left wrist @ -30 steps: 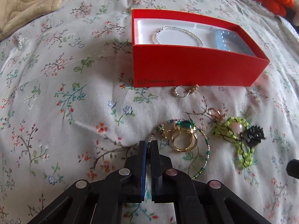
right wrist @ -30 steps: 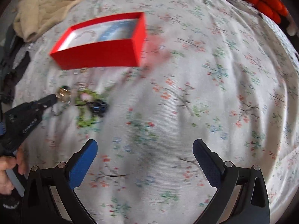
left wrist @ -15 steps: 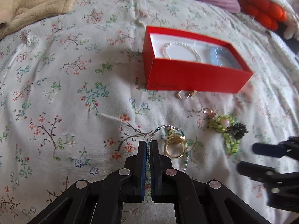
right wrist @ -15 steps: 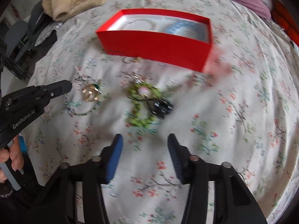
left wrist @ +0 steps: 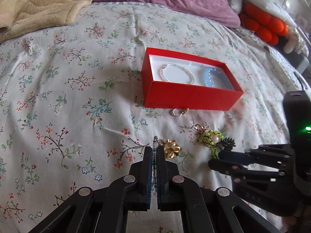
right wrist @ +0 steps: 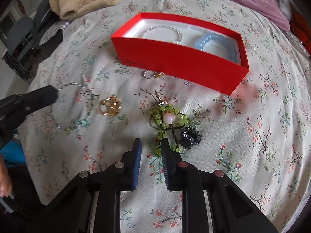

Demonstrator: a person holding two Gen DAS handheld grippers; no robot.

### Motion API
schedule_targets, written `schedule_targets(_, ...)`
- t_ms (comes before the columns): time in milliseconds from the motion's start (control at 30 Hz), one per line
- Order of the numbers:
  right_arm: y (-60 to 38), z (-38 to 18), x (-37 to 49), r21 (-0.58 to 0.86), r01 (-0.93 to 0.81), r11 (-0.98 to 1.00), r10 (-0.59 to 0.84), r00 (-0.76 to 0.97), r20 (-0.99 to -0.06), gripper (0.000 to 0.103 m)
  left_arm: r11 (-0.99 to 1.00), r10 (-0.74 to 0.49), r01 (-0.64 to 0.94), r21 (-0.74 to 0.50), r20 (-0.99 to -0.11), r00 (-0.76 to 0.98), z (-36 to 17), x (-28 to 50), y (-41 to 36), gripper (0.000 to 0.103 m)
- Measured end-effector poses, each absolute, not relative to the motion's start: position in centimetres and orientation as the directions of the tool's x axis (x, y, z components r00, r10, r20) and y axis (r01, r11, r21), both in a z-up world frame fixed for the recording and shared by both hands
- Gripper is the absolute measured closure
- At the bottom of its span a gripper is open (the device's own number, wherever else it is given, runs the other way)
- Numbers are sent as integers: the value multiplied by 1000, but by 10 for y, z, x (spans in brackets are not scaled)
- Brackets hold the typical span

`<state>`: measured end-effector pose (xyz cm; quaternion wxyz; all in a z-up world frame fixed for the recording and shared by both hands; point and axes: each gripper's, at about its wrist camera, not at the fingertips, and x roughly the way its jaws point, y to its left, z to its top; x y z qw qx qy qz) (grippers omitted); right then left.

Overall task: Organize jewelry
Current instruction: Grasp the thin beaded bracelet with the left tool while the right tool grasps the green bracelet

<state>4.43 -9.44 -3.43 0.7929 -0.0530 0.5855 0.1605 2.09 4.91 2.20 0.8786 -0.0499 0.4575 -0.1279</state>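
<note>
1. Two grippers are mine: my left gripper (left wrist: pixel 154 151) is clenched on the thin beaded bangle (right wrist: pixel 77 104), pinching its rim.
2. My right gripper (right wrist: pixel 151 145) is closing over the near end of the green bead bracelet (right wrist: pixel 167 116); its pads are not yet pressing it.
3. Farther off, the red box (right wrist: pixel 180 60) holds a pearl bracelet (right wrist: pixel 163 32) on its left and a blue bracelet (right wrist: pixel 213 42) on its right.
4. On the floral bedspread (right wrist: pixel 252 136), gold rings (right wrist: pixel 110 105) lie left of the green beads and a black claw clip (right wrist: pixel 189 136) right.

Soft daylight, gentle shadows, fisheye bending at dark corners, slight motion blur in the right view
</note>
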Motion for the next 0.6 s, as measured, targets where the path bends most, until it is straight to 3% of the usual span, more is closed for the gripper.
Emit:
schedule_targets(167, -99, -44, 49, 87, -311, 947, 171, 254, -952, 94, 966, -258, 167, -198, -802, 539, 17, 22, 51, 103)
schedule_targets(600, -120, 0, 34, 138, -291, 947, 222, 277, -935, 95, 967, -254, 140, -212, -798, 546, 26, 21, 55, 103)
